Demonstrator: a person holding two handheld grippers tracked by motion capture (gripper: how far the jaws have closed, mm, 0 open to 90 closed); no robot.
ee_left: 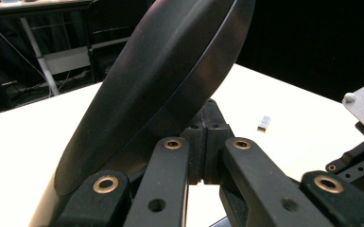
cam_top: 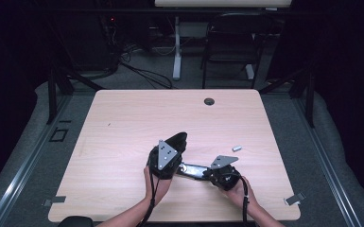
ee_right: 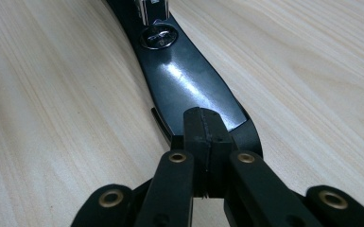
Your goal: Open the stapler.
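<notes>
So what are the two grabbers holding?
The left gripper pinches a black curved shell at its edge; the right gripper pinches a black flat arm by its end.

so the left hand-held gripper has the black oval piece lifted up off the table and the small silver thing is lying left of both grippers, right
Not quite. The small silver thing lies to the right of the left hand-held gripper, beyond the right hand-held gripper, as the high view shows. The black oval piece is indeed raised.

High overview, two close gripper views
</notes>
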